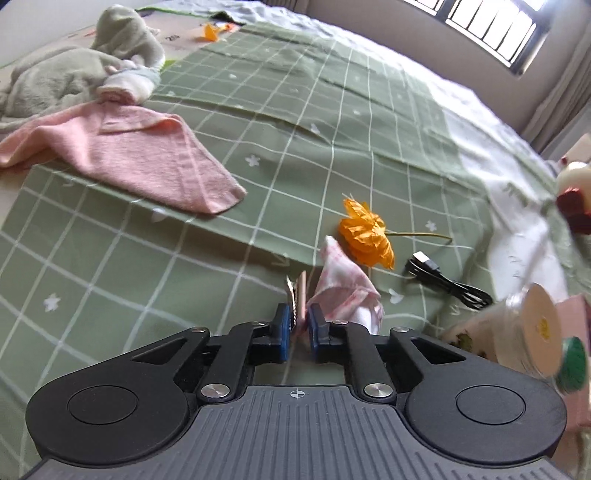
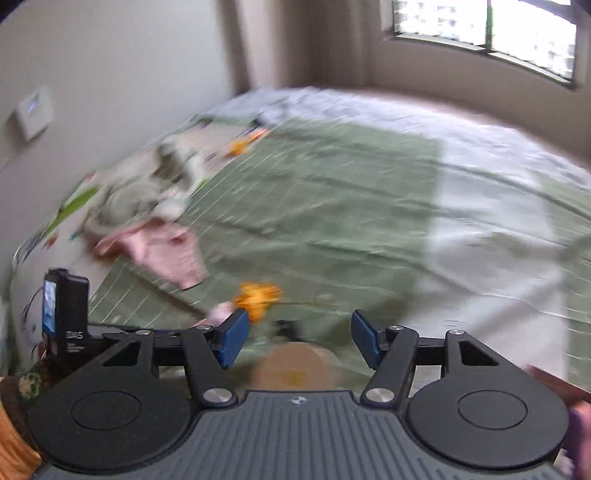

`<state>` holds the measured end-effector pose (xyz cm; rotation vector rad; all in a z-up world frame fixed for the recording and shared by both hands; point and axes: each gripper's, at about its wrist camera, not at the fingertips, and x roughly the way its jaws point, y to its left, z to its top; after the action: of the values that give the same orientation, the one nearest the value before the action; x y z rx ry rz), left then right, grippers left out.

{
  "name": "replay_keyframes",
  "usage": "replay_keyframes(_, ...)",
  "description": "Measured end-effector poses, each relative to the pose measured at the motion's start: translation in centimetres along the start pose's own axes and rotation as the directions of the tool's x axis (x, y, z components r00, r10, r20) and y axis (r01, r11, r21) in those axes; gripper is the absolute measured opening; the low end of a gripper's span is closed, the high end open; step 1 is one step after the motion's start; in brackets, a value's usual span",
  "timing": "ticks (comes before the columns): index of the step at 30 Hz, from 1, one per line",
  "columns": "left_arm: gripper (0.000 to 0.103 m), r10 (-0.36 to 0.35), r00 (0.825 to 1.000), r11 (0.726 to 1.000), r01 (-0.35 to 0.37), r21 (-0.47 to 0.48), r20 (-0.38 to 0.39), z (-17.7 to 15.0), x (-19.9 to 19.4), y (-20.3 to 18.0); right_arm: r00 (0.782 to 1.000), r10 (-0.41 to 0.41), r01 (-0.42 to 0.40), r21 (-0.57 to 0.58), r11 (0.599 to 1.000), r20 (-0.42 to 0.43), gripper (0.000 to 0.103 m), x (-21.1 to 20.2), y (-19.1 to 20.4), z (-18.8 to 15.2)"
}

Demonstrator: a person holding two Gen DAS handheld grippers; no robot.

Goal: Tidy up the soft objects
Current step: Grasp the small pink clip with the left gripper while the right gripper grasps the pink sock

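Note:
My left gripper (image 1: 300,325) is shut on a small pink-and-white checked cloth (image 1: 341,291) and holds it just above the green checked bedspread (image 1: 258,122). A pink towel (image 1: 147,155) lies crumpled at the left, touching a grey plush toy (image 1: 74,70) behind it. An orange fabric flower (image 1: 367,232) lies right beyond the cloth. My right gripper (image 2: 297,339) is open and empty above the bed; its view is blurred. There the pink towel (image 2: 166,254), the grey plush (image 2: 147,184) and the orange flower (image 2: 258,297) show ahead and to the left.
A black USB cable (image 1: 447,282) lies right of the flower. A round clear container with a pale lid (image 1: 532,332) is at the right, a red and white toy (image 1: 572,199) beyond it. A second orange flower (image 1: 212,31) lies far back. A wall (image 2: 110,74) and window (image 2: 491,33) border the bed.

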<state>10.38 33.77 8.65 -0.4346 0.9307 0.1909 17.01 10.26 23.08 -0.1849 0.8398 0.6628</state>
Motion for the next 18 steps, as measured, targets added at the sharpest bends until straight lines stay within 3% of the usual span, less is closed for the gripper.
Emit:
replay_keyframes(3,0.012,-0.044,0.999,0.999,0.044,0.000,-0.001,-0.7,-1.7,1.6,0.996,0.053,-0.057,-0.062,0.996,-0.072,0.061,4.1,4.4,0.1)
replay_keyframes(6,0.011,-0.036,0.999,0.999,0.036,-0.007,-0.016,-1.6,-2.8,3.5,0.987,0.077,-0.084,-0.047,0.995,-0.140,0.061,8.3,6.8,-0.4)
replay_keyframes(9,0.011,-0.041,0.999,0.999,0.041,-0.026,-0.010,-2.5,-3.5,5.3,0.980,0.044,-0.045,-0.001,0.999,-0.194,0.061,12.8,7.8,-0.5)
replay_keyframes(13,0.014,-0.138,0.990,0.989,0.140,-0.055,0.041,-2.2,-4.0,6.2,0.977,0.020,-0.016,0.024,1.000,-0.212,0.061,16.2,7.9,-0.9)
replay_keyframes(17,0.015,-0.102,0.994,0.995,0.101,0.025,0.038,-1.4,-3.1,5.0,0.961,0.052,-0.034,0.071,0.997,-0.270,0.059,19.2,7.3,-1.5)
replay_keyframes(18,0.015,-0.097,0.995,0.995,0.096,0.042,0.036,-1.5,-3.1,4.7,0.960,0.050,-0.031,0.073,0.997,-0.275,0.051,19.6,7.1,-1.7)
